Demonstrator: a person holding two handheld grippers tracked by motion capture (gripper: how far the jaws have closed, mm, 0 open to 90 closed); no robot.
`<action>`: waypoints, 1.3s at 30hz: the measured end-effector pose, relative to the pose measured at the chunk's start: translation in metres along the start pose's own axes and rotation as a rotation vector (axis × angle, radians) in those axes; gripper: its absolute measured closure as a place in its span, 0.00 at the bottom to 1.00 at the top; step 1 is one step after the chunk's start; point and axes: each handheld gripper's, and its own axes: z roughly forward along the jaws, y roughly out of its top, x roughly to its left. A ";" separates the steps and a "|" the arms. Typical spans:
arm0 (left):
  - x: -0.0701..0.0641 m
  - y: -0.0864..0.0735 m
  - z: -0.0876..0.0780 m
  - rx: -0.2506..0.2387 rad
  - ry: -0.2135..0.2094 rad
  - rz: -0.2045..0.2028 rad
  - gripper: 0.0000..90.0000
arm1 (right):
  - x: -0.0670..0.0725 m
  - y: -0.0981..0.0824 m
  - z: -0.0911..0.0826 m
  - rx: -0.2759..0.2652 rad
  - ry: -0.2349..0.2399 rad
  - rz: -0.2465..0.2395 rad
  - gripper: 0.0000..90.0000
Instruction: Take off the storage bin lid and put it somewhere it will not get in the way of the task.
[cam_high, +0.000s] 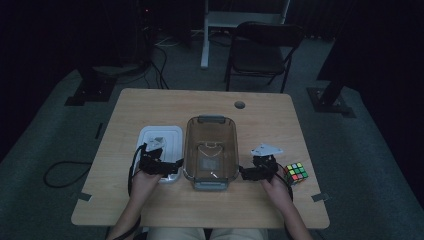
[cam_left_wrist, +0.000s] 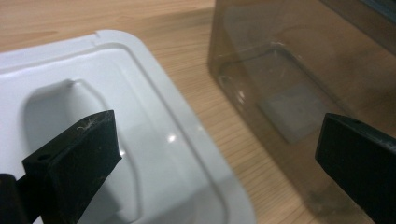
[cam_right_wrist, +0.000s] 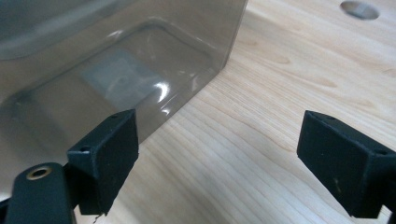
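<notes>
A clear smoky plastic box (cam_high: 210, 150) stands open-topped in the middle of the wooden table (cam_high: 150, 105). Its white lid (cam_high: 161, 140) lies flat just left of it. My left gripper (cam_high: 176, 165) is open at the box's near left corner, one jaw over the lid (cam_left_wrist: 140, 140), the other beside the box wall (cam_left_wrist: 280, 84). My right gripper (cam_high: 244, 173) is open at the box's near right corner, one jaw against the box wall (cam_right_wrist: 116, 74), the other over bare wood. A Rubik's cube (cam_high: 295, 172) sits right of the right hand.
A round cable hole (cam_high: 240, 104) is in the table's far side, seen too as a cable hole (cam_right_wrist: 359, 9) in the right gripper view. A folding chair (cam_high: 262, 47) stands behind the table. A cable (cam_high: 62, 172) loops on the floor at left.
</notes>
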 end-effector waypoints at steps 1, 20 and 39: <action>0.002 0.000 -0.002 0.004 0.021 0.004 0.01 | 0.000 -0.001 -0.005 -0.006 -0.004 -0.005 0.14; 0.070 -0.046 -0.056 -0.072 0.111 -0.021 0.01 | -0.034 -0.030 -0.074 -0.059 -0.099 0.131 0.14; 0.102 -0.108 -0.077 0.010 0.239 -0.076 0.01 | -0.064 -0.081 -0.112 -0.012 -0.284 0.242 0.12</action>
